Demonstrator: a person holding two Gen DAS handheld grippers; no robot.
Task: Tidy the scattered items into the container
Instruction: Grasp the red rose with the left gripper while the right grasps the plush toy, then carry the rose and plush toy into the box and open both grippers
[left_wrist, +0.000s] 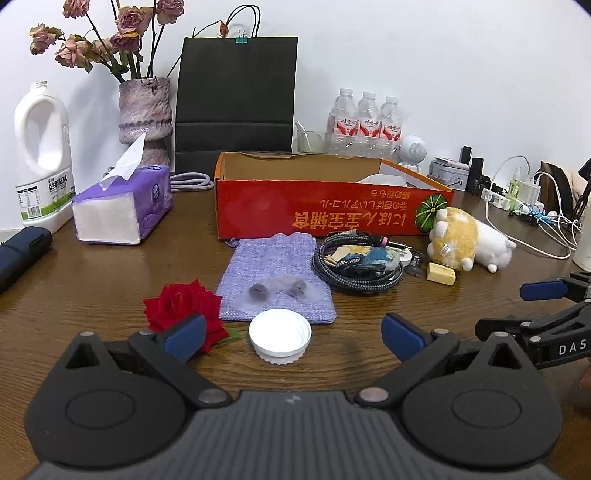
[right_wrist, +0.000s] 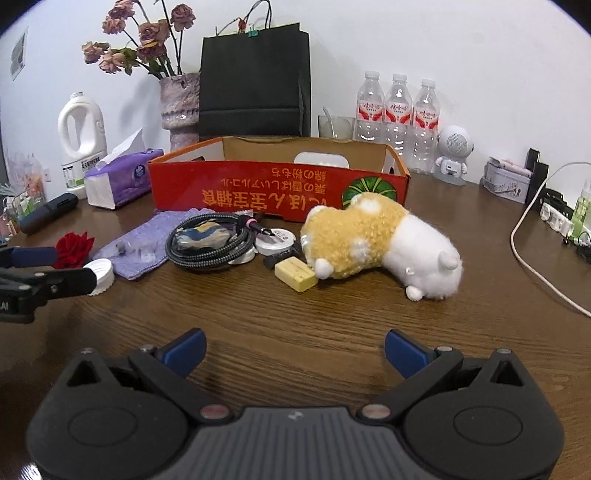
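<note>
Both tongs are held released and empty: the left gripper (left_wrist: 293, 338) is spread around a white screw cap (left_wrist: 280, 336) lying between its fingertips, and the right gripper (right_wrist: 295, 352) is kept well short of the plush toy (right_wrist: 380, 245). The cap should be centred before the jaws are closed, then carried ahead into the orange cardboard box (left_wrist: 325, 206). The box floor is largely hidden, and the small clear pieces on the lilac pouch (left_wrist: 277, 282) cannot be identified.

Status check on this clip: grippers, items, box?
Left gripper open, white cap between its fingers, ungripped. Right gripper open, empty, short of plush toy. Items on table, outside orange box. Nothing blocking.
</note>
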